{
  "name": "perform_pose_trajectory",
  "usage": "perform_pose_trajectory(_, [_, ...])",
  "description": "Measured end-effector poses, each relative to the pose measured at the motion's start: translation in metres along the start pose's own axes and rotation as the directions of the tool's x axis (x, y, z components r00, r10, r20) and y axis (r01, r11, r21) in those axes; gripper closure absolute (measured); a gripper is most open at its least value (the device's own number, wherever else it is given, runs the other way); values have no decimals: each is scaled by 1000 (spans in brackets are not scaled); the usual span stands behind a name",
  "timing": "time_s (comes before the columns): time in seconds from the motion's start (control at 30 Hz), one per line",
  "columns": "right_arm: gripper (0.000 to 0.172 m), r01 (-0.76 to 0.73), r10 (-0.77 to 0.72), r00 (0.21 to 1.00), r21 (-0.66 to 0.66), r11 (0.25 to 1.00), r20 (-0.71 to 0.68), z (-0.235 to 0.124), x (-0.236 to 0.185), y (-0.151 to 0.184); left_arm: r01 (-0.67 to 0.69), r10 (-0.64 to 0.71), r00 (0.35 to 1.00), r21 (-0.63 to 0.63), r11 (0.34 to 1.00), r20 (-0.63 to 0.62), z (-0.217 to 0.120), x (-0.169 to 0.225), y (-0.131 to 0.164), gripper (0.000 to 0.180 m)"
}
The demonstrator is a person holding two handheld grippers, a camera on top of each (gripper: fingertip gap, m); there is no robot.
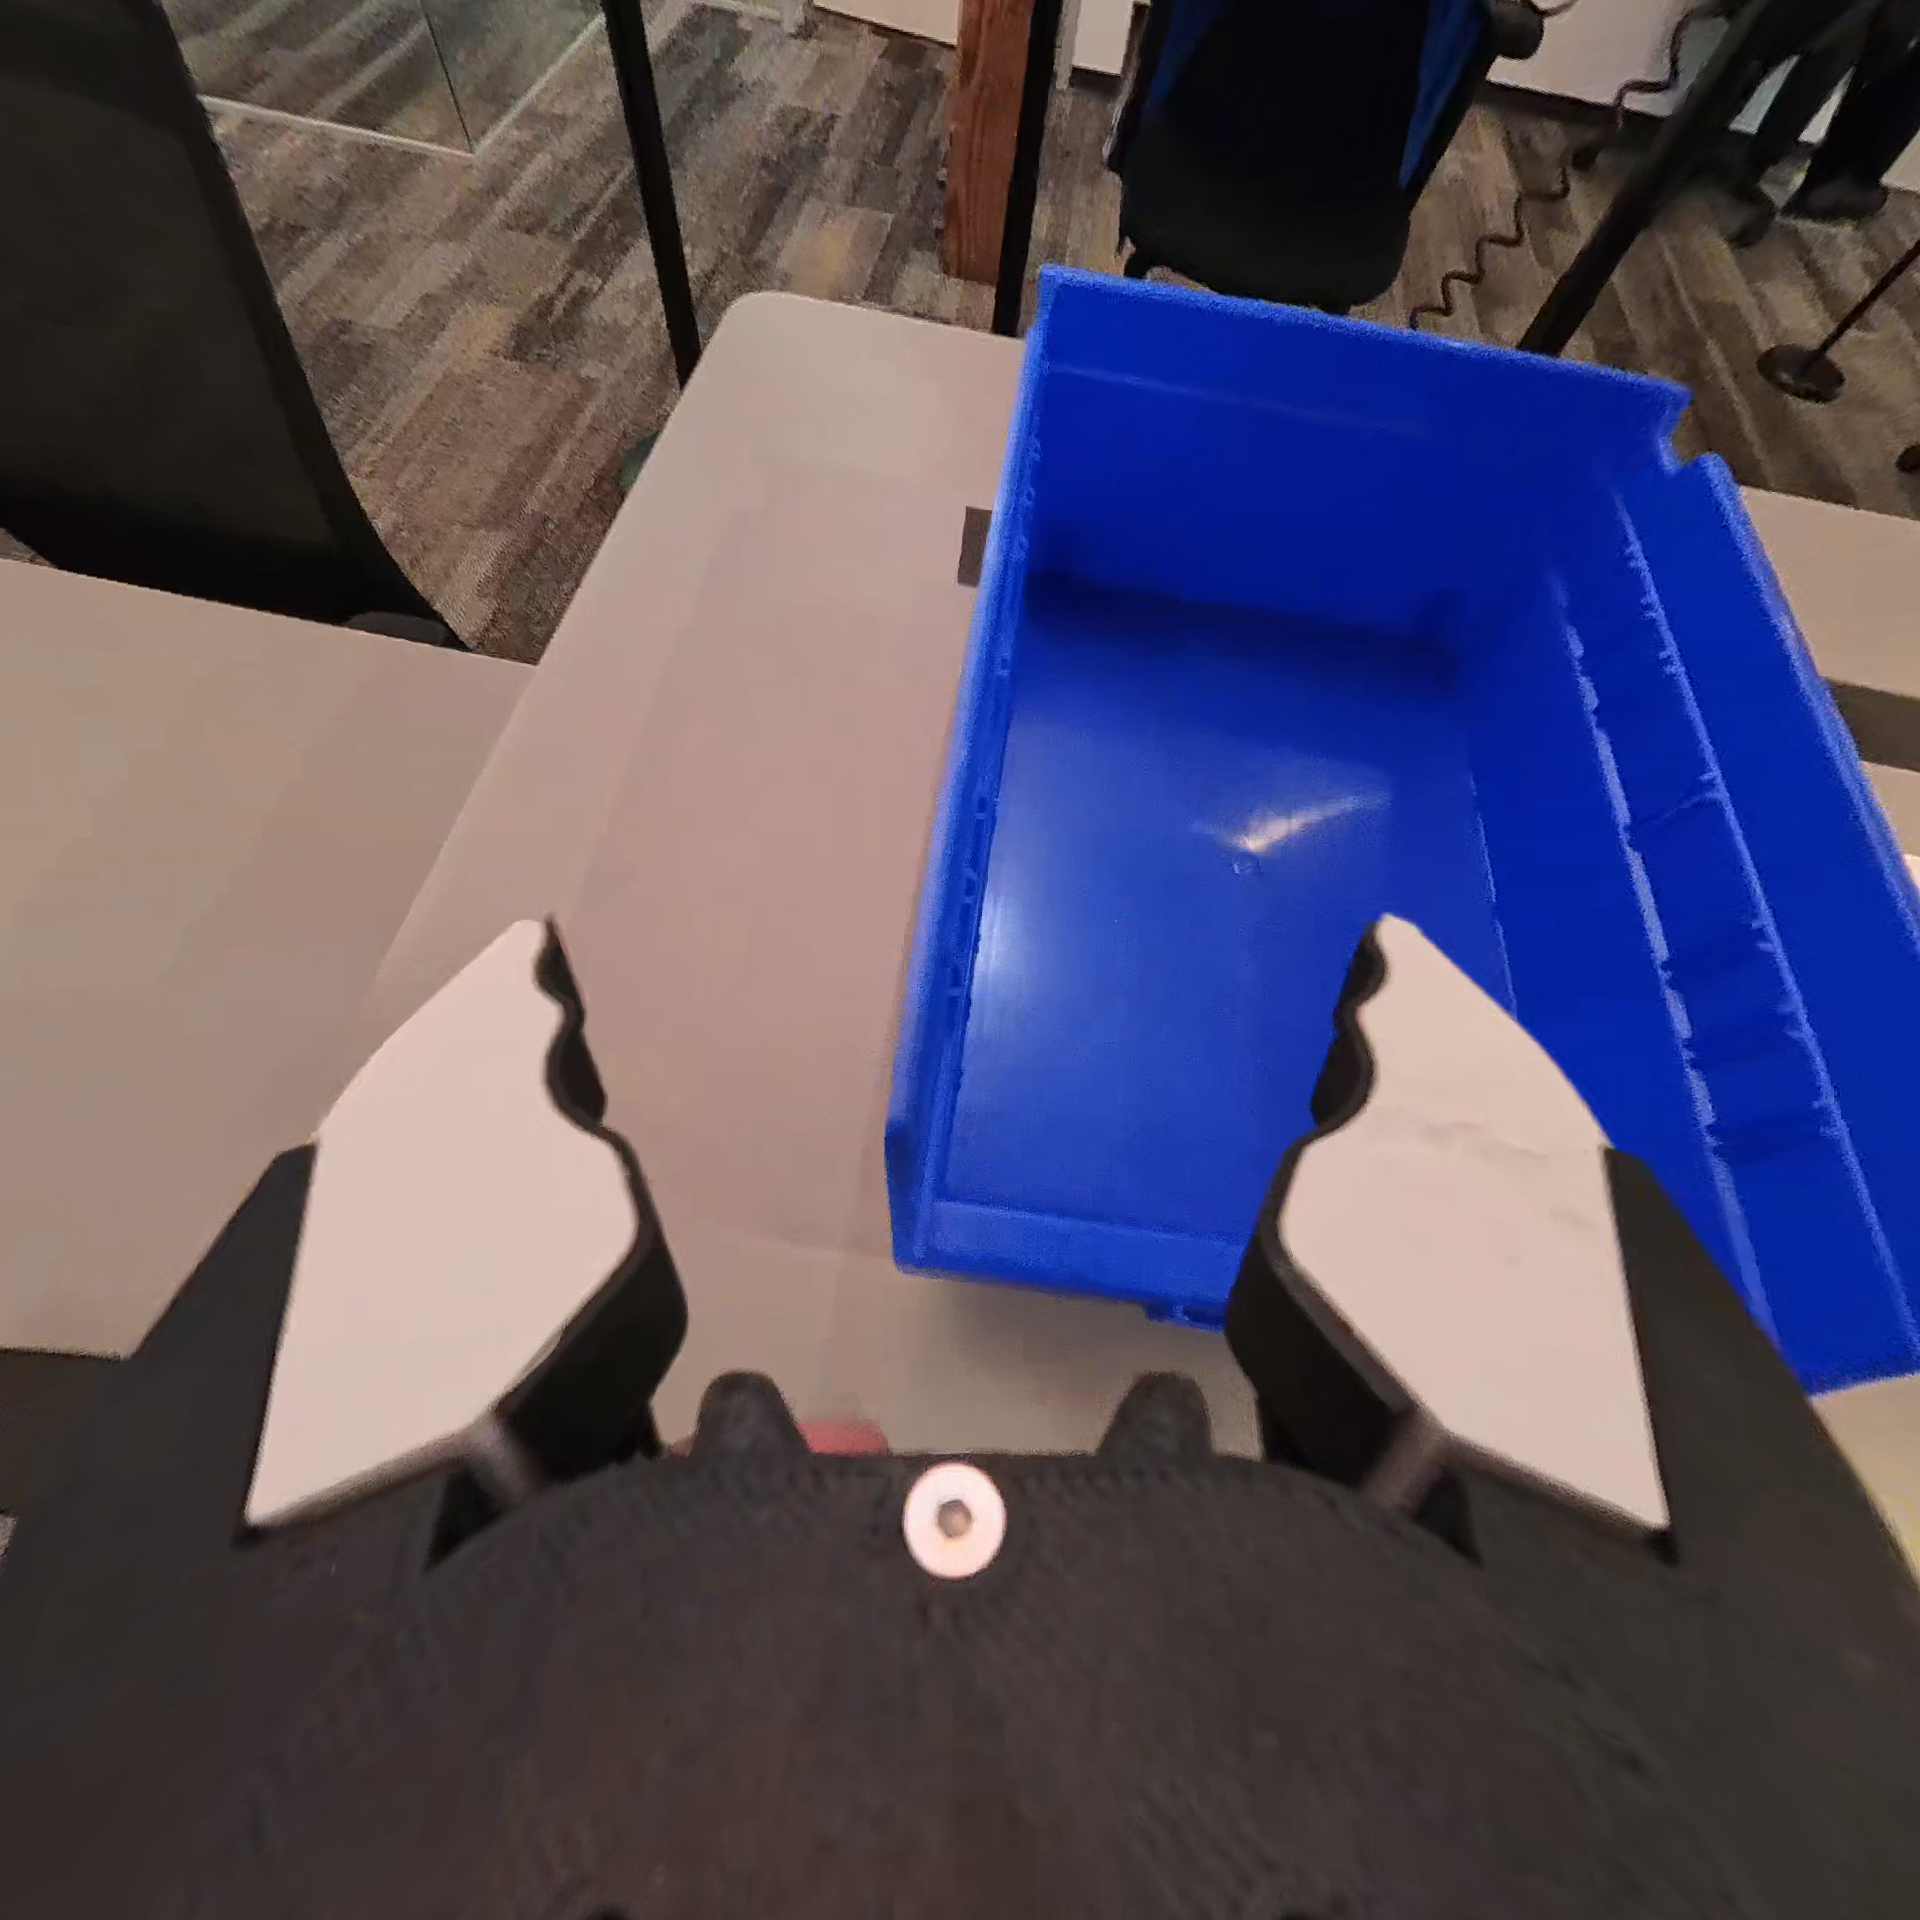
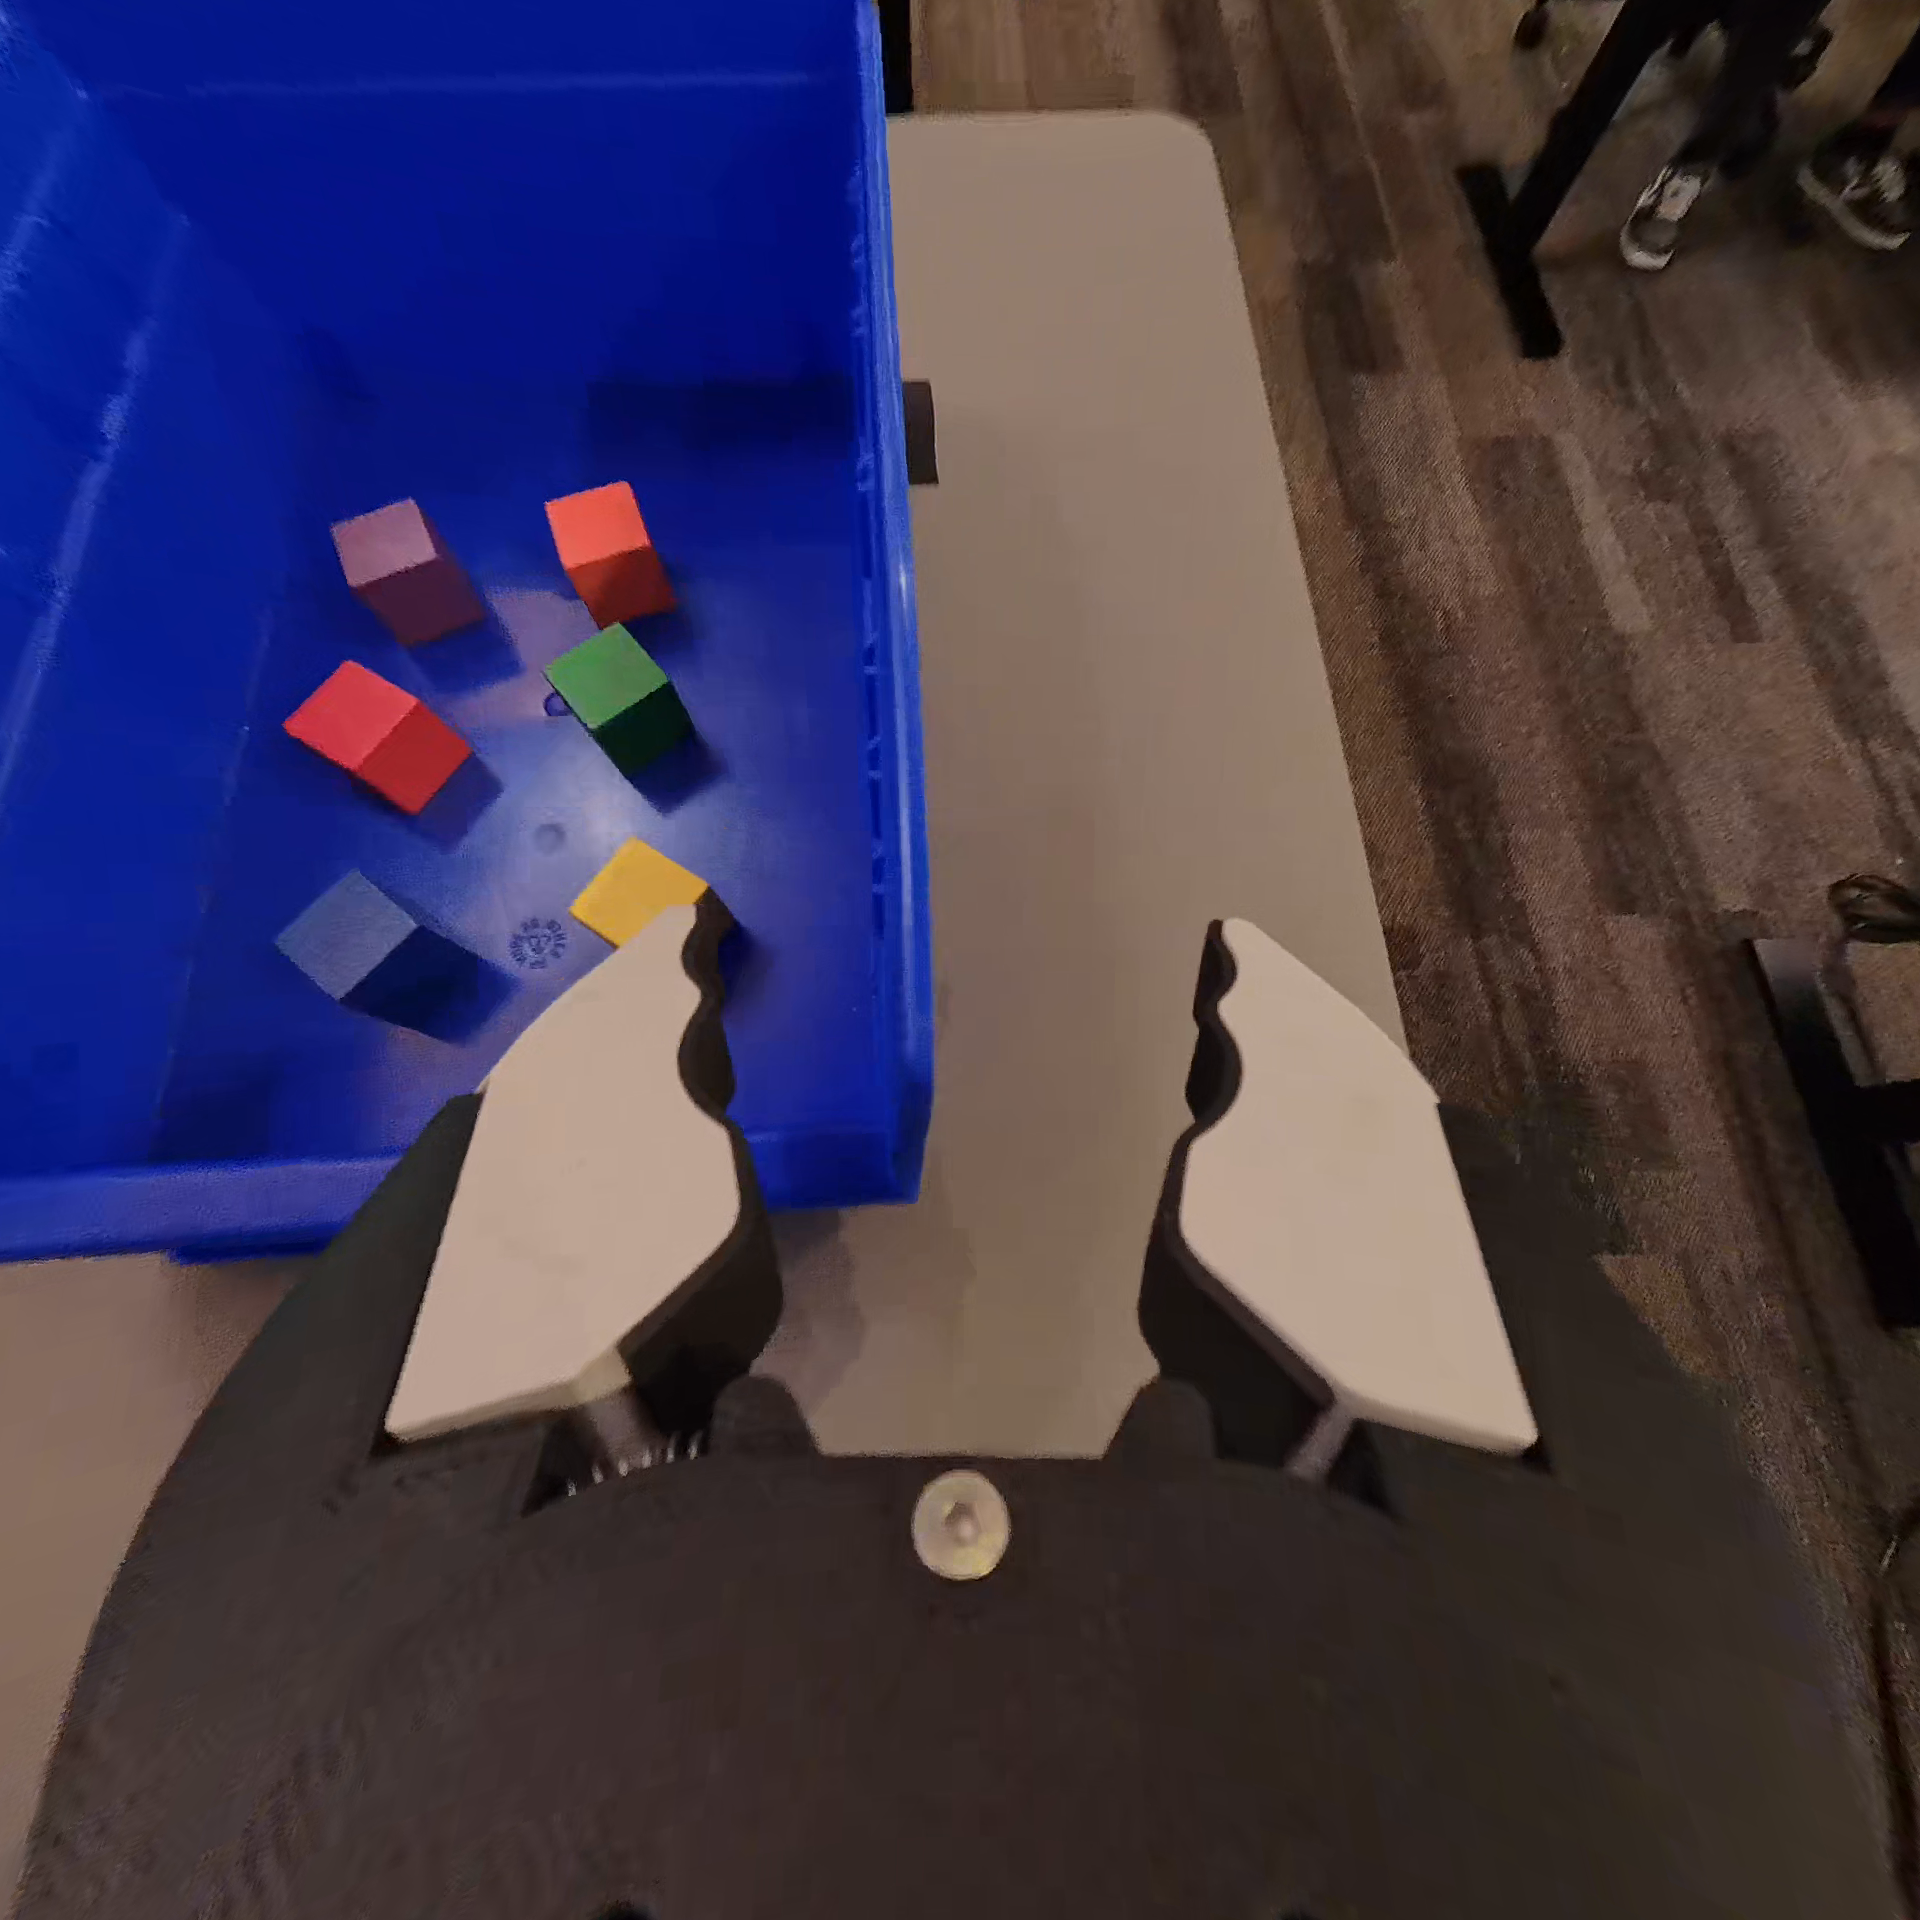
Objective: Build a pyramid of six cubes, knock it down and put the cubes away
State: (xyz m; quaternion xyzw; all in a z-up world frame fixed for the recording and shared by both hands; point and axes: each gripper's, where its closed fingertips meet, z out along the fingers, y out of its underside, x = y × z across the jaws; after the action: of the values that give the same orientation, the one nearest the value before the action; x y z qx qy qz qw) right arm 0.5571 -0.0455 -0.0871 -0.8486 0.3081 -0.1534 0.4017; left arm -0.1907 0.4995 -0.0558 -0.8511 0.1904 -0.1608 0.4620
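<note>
Nearest, the left gripper (image 1: pixel 961 925) and the right gripper (image 2: pixel 956 925) are both seen spread wide with nothing between their pads, held above a pale grey table (image 2: pixel 1081 727) on which a blue bin (image 2: pixel 883 623) is set. Inside the bin six cubes are scattered apart on its floor: blue (image 2: pixel 348 935) and yellow (image 2: pixel 634 888) nearest, red (image 2: pixel 374 732) and green (image 2: pixel 613 691) beyond, purple (image 2: pixel 400 566) and orange (image 2: pixel 608 551) farthest. Beyond the bin, mottled grey-brown carpet (image 2: pixel 1558 623), black stand legs (image 1: pixel 649 177), a wooden post (image 1: pixel 987 125) and a person's shoes (image 2: pixel 1662 208) are seen.
</note>
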Motion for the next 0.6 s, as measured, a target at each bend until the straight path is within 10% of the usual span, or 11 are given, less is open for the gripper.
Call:
perform_pose_trajectory(0.33, [153,-54,87,969,-144,988,232,31,-25,13,-109,94,990,-150,983,-105,37,17,34,105])
perform_pose_trajectory(0.6, [166,-58,101,976,-210,976,196,32,-21,15,-155,144,987,-178,972,-75,43,-3,35,170])
